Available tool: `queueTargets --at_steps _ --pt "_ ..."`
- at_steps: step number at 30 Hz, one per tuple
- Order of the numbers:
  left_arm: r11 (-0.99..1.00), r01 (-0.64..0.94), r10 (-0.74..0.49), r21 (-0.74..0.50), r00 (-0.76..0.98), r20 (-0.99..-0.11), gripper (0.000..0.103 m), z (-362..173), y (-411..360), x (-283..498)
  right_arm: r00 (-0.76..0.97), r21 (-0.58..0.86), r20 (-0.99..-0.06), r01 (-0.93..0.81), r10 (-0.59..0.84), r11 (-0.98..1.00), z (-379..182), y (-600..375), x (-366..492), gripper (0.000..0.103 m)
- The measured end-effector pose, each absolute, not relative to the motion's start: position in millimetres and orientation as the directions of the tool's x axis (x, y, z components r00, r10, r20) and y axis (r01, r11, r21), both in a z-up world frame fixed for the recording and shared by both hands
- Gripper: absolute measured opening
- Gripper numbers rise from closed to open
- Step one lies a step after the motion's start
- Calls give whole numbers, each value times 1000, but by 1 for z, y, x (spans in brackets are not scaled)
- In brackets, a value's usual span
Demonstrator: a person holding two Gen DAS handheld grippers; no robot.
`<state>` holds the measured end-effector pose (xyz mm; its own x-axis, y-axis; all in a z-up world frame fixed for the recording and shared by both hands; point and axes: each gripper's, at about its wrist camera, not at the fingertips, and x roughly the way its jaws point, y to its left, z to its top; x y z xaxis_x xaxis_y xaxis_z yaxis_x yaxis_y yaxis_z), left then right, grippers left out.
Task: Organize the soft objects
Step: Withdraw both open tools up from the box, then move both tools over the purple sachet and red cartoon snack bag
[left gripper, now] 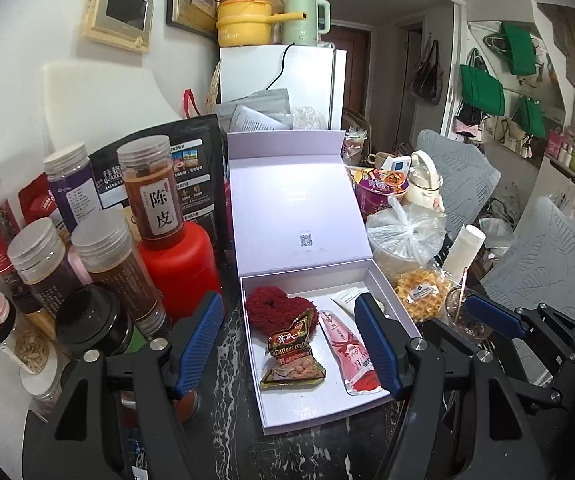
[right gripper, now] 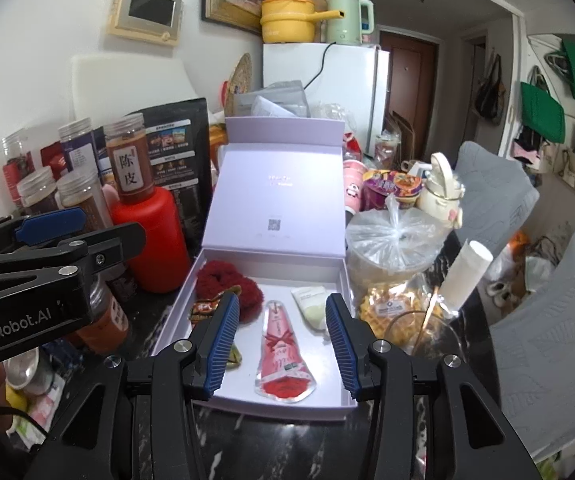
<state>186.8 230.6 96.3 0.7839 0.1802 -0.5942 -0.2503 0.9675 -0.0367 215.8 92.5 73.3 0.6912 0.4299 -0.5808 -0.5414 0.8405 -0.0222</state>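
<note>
An open lilac gift box [left gripper: 307, 410] [right gripper: 287, 406] lies on the dark marble table with its lid up. In it lie a fluffy red scrunchie [left gripper: 273, 304] [right gripper: 223, 276], a brown cereal snack packet [left gripper: 291, 360] [right gripper: 205, 306], a pink and red pouch [left gripper: 353, 354] [right gripper: 283, 356] and a small white tube [right gripper: 311, 304], partly hidden in the left wrist view. My left gripper [left gripper: 291, 346] is open and empty, just in front of the box over the snack packet. My right gripper [right gripper: 283, 346] is open and empty over the pink pouch.
Spice jars [left gripper: 151, 188] and a red bottle [left gripper: 179, 264] crowd the left of the box. A tied plastic bag [left gripper: 407, 236], wrapped waffles [left gripper: 423, 292], a white roll [left gripper: 463, 248] and a glass cup [right gripper: 419, 334] stand to its right. Grey chairs [left gripper: 547, 264] are beyond.
</note>
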Motion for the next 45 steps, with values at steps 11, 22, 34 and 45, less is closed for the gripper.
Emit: queueTargets --at_steps 11,22,34,45 --pt "971 -237 188 -31 835 -517 100 118 211 143 734 -37 -516 -534 441 845 99 60 169 72" --pt "988 -151 123 -21 872 -473 100 128 174 106 783 -71 -488 -477 386 876 109 18 128 87" --pt "999 -20 4 -27 874 -486 100 119 123 85 816 -79 -479 -406 322 910 105 -32 92 88" --pt "994 95 -104 -45 850 -517 100 105 82 79 826 -68 -511 -314 237 947 86 -80 70 89"
